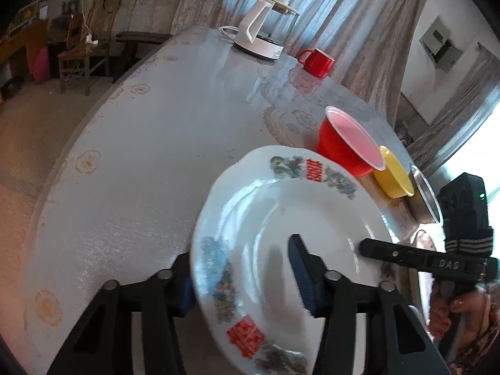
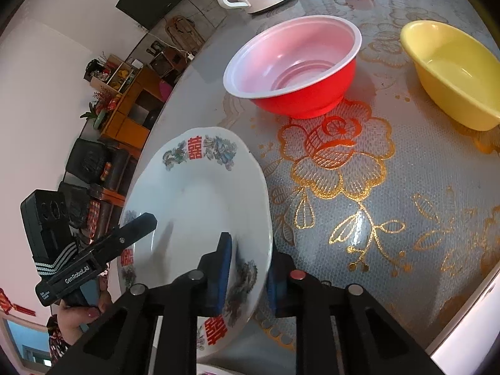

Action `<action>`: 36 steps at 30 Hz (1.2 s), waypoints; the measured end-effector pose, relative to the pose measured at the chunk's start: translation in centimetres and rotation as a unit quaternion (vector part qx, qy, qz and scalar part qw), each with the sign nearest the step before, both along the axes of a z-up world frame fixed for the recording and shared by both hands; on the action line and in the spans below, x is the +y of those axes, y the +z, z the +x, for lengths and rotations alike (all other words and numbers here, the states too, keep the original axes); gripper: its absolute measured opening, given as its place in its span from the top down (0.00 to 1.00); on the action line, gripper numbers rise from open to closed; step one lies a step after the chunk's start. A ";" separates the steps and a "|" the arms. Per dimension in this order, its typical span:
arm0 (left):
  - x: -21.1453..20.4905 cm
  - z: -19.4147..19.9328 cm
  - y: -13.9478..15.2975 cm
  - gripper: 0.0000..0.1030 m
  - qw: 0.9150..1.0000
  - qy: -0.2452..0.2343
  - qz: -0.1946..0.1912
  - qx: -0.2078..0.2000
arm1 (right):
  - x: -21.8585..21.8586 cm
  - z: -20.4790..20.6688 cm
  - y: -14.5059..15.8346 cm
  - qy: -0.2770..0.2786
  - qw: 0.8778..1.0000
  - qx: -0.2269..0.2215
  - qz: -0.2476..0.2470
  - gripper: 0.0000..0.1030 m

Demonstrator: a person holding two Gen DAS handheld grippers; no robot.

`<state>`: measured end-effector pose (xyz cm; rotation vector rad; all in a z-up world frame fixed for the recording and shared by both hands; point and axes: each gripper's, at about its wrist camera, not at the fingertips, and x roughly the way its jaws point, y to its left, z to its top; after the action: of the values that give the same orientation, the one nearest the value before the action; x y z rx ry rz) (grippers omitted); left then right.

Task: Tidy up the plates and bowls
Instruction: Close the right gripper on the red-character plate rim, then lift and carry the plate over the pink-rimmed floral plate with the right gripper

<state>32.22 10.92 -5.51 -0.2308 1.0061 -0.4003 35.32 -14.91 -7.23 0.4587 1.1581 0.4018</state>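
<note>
A white plate [image 1: 281, 206] with red characters and a floral rim is lifted and tilted above the round table [image 1: 150, 162]. My right gripper [image 2: 251, 247] is shut on the plate [image 2: 193, 193] at its near right rim, one blue pad on top and one underneath. My left gripper [image 1: 239, 250] straddles the opposite rim: one pad sits behind the edge, the other hovers over the well and casts a shadow, so it stands open. A red bowl [image 2: 297, 62] and a yellow bowl [image 2: 453, 78] rest upright on the table beyond.
A white kettle [image 1: 262, 31] and a red mug [image 1: 315, 61] stand at the far side. A steel bowl [image 1: 425, 200] sits beside the yellow bowl [image 1: 393, 175]. Another plate's edge [image 2: 212, 372] peeks out below. The table edge curves along the left.
</note>
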 end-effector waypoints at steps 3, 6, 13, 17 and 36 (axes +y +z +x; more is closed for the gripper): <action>0.0 -0.2 -0.1 0.64 1.000 0.002 0.025 -0.009 | -0.3 0.0 -0.2 0.000 1.000 0.000 0.006 0.83; -0.5 -0.6 -0.1 0.65 0.998 -0.002 0.052 -0.020 | -0.3 -0.1 0.0 0.001 1.000 -0.004 -0.002 0.83; -0.6 -1.2 -0.2 0.65 0.998 0.005 0.053 -0.029 | -0.6 -0.4 0.3 0.003 1.000 -0.008 -0.017 0.83; -0.6 -2.0 -0.3 0.65 0.998 0.013 0.043 -0.034 | -0.6 -0.5 0.4 0.009 0.999 -0.011 -0.030 0.82; -3.5 -3.2 0.2 0.65 0.999 0.002 0.034 -0.041 | -2.7 -1.5 2.6 0.014 0.996 -0.056 -0.073 0.81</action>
<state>29.07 7.45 -5.30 -0.1542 0.9366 -0.3685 33.82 -17.59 -4.63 0.2897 1.0772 0.3600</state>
